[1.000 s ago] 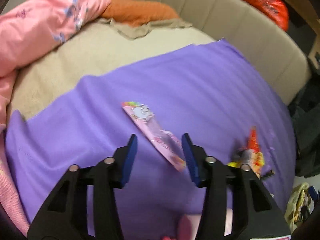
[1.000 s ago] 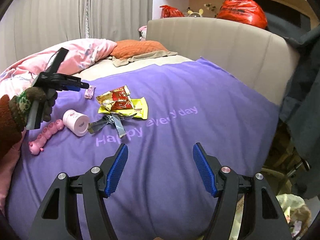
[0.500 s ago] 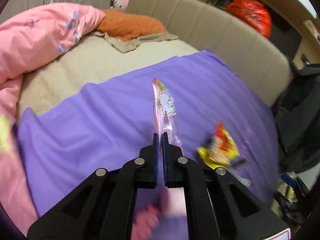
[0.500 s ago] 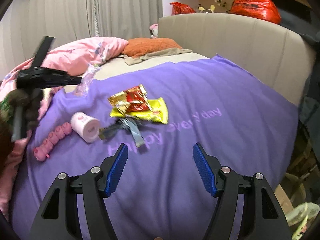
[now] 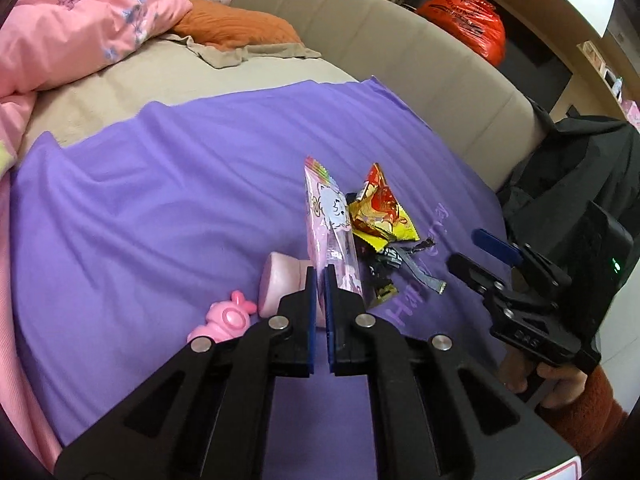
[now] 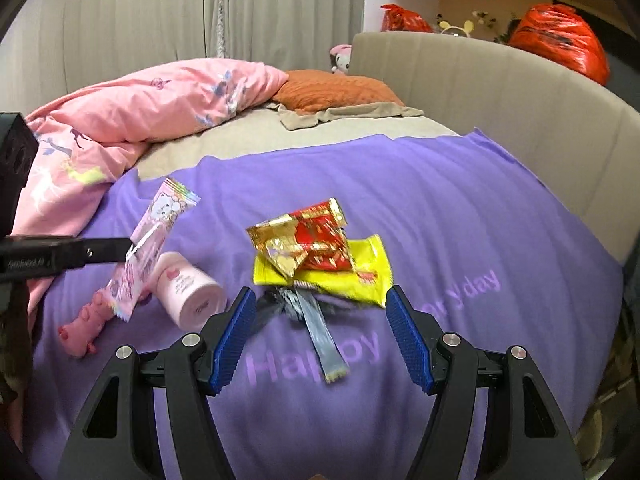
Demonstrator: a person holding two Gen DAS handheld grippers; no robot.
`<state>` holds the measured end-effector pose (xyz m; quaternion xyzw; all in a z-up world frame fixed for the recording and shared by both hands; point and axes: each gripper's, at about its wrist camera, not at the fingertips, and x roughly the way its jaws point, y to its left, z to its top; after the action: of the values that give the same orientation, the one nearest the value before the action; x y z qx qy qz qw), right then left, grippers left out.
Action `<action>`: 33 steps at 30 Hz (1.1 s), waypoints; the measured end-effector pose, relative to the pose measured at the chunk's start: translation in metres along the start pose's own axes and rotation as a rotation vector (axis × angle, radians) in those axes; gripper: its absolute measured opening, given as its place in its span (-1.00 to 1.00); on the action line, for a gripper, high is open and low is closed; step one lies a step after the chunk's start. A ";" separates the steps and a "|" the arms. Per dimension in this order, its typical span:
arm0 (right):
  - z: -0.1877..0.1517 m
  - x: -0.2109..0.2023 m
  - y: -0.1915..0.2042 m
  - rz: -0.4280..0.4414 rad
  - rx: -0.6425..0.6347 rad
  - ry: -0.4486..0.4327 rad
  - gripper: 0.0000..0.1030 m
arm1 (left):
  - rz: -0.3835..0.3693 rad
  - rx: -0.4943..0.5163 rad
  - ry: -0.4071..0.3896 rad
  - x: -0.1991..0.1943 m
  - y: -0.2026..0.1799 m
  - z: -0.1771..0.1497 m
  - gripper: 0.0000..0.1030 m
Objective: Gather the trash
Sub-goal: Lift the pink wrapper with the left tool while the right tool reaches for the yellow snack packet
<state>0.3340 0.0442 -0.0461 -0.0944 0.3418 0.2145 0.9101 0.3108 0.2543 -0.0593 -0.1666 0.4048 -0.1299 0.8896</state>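
My left gripper (image 5: 319, 276) is shut on a long pink snack wrapper (image 5: 328, 220) and holds it above the purple blanket (image 5: 160, 200). In the right wrist view the left gripper (image 6: 129, 246) holds the pink wrapper (image 6: 152, 236) at the left. A red-gold wrapper (image 6: 304, 240), a yellow wrapper (image 6: 360, 276) and a grey wrapper (image 6: 316, 324) lie together on the blanket (image 6: 460, 220). My right gripper (image 6: 320, 332) is open and empty, just in front of this pile. The right gripper (image 5: 486, 258) also shows in the left wrist view.
A pink-white jar (image 6: 188, 288) lies on its side next to a pink toy (image 6: 86, 324). A pink duvet (image 6: 152, 104) and orange pillow (image 6: 336, 88) lie at the back. A beige padded bed frame (image 6: 500, 80) runs along the right. Red bags (image 6: 556, 40) sit behind.
My left gripper closed on the pink wrapper, lifted it off the blanket and carried it toward the pile. My right gripper moved closer to the wrapper pile, still open.
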 end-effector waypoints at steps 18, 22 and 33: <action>0.027 0.088 0.009 -0.021 -0.089 0.154 0.14 | -0.071 -0.071 0.020 0.011 0.036 0.013 -0.93; -0.004 0.058 0.000 -0.052 -0.164 0.154 0.14 | -0.099 -0.058 0.050 0.019 0.030 0.011 -0.93; -0.026 -0.007 -0.017 0.079 -0.058 0.054 0.14 | -0.197 0.071 0.076 0.025 -0.010 0.000 -0.93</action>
<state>0.3223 0.0183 -0.0603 -0.1129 0.3632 0.2575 0.8883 0.3259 0.2361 -0.0719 -0.1689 0.4151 -0.2371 0.8619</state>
